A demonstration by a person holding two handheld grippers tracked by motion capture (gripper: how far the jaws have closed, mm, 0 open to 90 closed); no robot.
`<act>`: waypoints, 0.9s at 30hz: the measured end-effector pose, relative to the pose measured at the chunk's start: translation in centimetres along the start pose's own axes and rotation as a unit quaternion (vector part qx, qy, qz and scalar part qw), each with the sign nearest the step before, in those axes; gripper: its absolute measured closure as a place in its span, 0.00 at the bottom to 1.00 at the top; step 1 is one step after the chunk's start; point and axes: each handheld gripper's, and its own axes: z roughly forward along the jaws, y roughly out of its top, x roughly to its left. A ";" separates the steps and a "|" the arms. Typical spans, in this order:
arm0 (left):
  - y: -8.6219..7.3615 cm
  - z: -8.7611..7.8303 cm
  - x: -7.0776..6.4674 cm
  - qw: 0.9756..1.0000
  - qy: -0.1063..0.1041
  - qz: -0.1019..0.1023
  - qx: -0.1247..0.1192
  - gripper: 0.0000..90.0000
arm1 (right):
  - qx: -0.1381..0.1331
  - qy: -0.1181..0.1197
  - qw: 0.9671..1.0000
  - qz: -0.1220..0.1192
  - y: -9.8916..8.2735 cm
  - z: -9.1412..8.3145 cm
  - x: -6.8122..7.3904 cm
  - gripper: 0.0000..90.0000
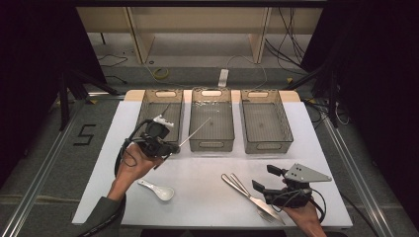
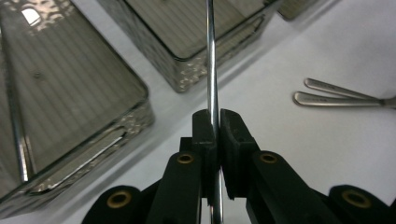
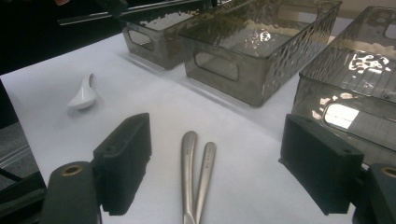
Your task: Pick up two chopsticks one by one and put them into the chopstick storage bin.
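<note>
Black blocky fingers pinch thin, shiny metal chopstick.

Glossy metal rod, matt black pads, smoky plastic bins

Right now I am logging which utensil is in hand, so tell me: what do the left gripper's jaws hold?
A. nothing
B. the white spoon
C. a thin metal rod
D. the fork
C: in the left gripper view the left gripper has its jaws closed on a thin metal rod, while the white spoon lies on the table.
</note>
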 end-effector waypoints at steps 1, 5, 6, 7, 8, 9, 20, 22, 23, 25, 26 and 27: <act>0.0 0.0 0.5 1.000 0.003 -0.006 -0.002 0.94 | -0.001 0.000 1.000 0.001 0.0 0.0 0.0 0.28; 0.2 0.1 1.7 1.000 0.009 -0.018 -0.007 0.94 | -0.001 0.000 1.000 0.002 0.0 -0.1 -0.1 0.28; 0.5 0.1 2.2 1.000 0.014 -0.022 -0.007 0.94 | -0.001 -0.001 1.000 0.002 0.0 -0.1 -0.1 0.28; 0.6 0.1 2.4 1.000 0.018 -0.023 -0.008 0.94 | -0.001 -0.001 1.000 0.003 0.0 -0.1 -0.1 0.28; 0.8 0.2 2.9 0.999 0.023 -0.028 -0.013 0.94 | -0.001 -0.001 1.000 0.002 0.0 -0.1 -0.1 0.28; 0.9 0.2 3.3 0.999 0.024 -0.033 -0.017 0.94 | -0.001 -0.001 1.000 0.002 0.0 -0.1 -0.1 0.28; 2.4 -0.1 7.6 0.993 0.061 -0.081 -0.053 0.94 | -0.002 -0.001 1.000 0.004 0.0 -0.1 -0.1 0.28; 2.6 0.0 8.5 0.992 0.066 -0.091 -0.055 0.94 | -0.002 0.000 1.000 0.005 0.0 0.0 -0.1 0.28; 2.6 0.0 8.8 0.992 0.068 -0.094 -0.057 0.94 | -0.001 0.001 1.000 0.004 0.0 0.0 -0.1 0.28; 2.7 0.2 9.6 0.990 0.070 -0.102 -0.061 0.94 | -0.002 0.001 1.000 0.004 0.0 0.0 -0.1 0.28; 2.8 0.4 10.0 0.990 0.071 -0.104 -0.062 0.94 | -0.001 0.001 1.000 0.005 0.0 0.0 -0.1 0.28; 2.8 0.6 10.2 0.990 0.073 -0.106 -0.062 0.94 | -0.002 0.001 1.000 0.005 0.0 0.0 -0.2 0.28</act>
